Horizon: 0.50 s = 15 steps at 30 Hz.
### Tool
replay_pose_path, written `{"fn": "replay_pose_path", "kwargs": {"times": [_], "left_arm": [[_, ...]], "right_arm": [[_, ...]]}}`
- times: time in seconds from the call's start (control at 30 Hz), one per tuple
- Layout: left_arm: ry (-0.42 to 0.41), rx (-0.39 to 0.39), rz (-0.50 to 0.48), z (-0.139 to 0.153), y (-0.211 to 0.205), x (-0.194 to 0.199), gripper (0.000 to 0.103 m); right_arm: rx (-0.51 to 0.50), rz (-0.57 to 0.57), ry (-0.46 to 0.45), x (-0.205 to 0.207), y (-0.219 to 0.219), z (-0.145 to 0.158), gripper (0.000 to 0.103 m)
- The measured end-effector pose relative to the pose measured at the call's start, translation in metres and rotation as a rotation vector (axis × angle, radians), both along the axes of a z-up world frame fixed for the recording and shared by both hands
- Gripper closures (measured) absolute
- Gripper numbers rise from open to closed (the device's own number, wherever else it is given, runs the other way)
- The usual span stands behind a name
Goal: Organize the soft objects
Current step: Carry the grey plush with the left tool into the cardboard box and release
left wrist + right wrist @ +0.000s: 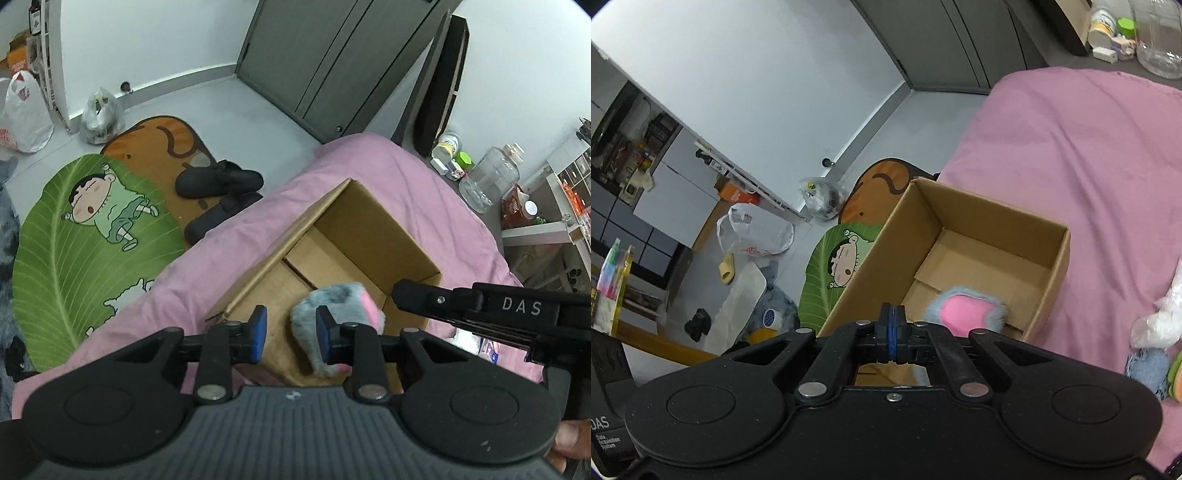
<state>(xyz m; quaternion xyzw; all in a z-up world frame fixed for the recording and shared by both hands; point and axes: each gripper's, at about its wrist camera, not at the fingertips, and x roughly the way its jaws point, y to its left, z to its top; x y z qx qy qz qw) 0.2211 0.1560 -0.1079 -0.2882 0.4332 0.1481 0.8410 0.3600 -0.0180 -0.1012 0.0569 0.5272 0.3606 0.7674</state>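
A pink bedsheet [388, 177] covers the work surface; beyond its edge lie a grey floor, a green leaf-shaped cartoon rug [85, 236] and a grey cabinet [332, 55]. The left gripper [291, 332] stands with jaws apart, holding nothing, above the open cardboard box [369, 236]. The right gripper [893, 332] has its pads pressed together, empty. A grey-and-pink plush toy [964, 314] lies inside the box at its near end, pink face upward; its long axis cannot be determined.

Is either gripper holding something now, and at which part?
Nothing is held. The left gripper is open above the cardboard box; the right gripper is shut on nothing. The furry toy lies inside.
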Motion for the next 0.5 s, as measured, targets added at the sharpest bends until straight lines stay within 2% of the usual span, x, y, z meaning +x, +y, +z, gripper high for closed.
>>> {"fn": "replay_pose_path", "kwargs": {"times": [0.13,0.27,0.37,0.4,0.47,0.5], "left_arm": [[0.002,0.024,-0.019,0.002,-0.007,0.004,0.074],[0.009,0.055,-0.045,0.005,-0.020,0.004,0.071],[0.005,0.058,-0.061,0.010,-0.031,0.000,0.066],[0.002,0.062,-0.067,0.013,-0.035,-0.002,0.063],[-0.003,0.086,-0.071,0.021,-0.044,-0.007,0.053],[-0.006,0.097,-0.070,0.026,-0.048,-0.010,0.046]], "right_arm": [[-0.008,-0.015,0.019,-0.001,-0.006,-0.004,0.103],[-0.008,-0.033,0.026,-0.007,-0.021,-0.006,0.096],[-0.008,-0.048,0.022,-0.012,-0.036,0.000,0.094],[-0.008,-0.051,0.016,-0.013,-0.040,0.002,0.094],[0.000,-0.049,0.005,-0.018,-0.048,0.010,0.087],[0.006,-0.045,-0.005,-0.020,-0.052,0.013,0.085]]}}
